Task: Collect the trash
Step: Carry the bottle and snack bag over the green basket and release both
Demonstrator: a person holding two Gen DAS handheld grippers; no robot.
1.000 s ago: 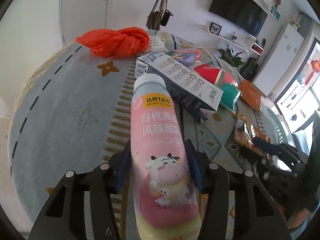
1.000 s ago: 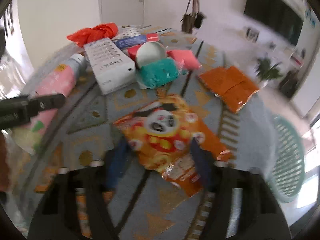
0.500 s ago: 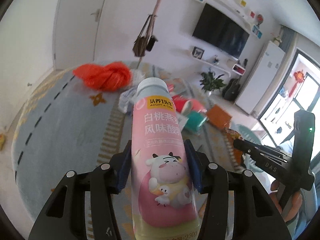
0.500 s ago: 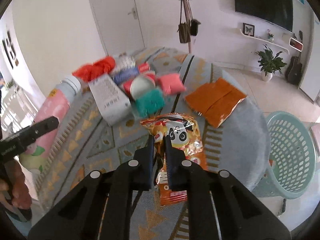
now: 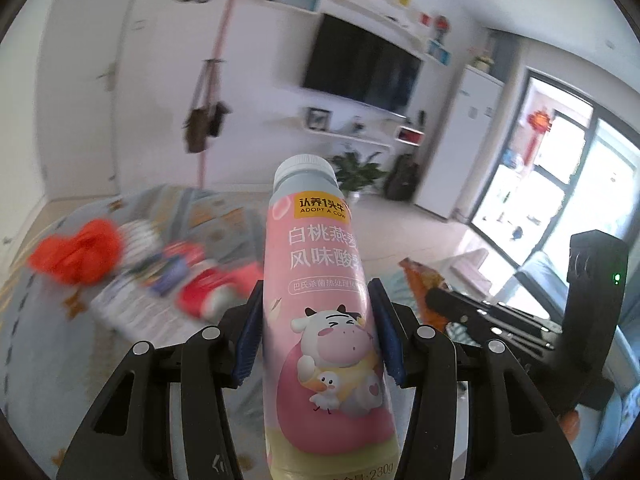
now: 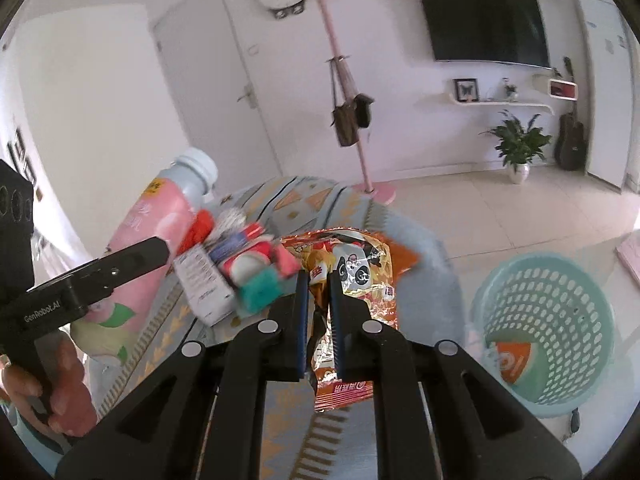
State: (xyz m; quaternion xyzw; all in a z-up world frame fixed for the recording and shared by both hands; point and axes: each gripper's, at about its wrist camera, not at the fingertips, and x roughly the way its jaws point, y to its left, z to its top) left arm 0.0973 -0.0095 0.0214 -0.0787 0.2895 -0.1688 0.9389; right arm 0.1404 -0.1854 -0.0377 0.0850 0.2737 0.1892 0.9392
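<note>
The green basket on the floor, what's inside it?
Inside the green basket lies one orange wrapper with white markings. The rest of the inside that shows looks bare, but the near wall hides part of the bottom.

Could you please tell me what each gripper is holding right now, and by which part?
The left gripper clamps the pink yogurt bottle by its lower body. The right gripper is shut on the orange snack packet, pinching its crumpled middle.

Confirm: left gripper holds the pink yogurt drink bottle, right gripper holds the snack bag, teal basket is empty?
Not quite: the teal basket is not empty. The right wrist view shows an orange wrapper lying inside it. The rest holds: left gripper grips the pink yogurt drink bottle, right gripper pinches the snack bag.
</note>
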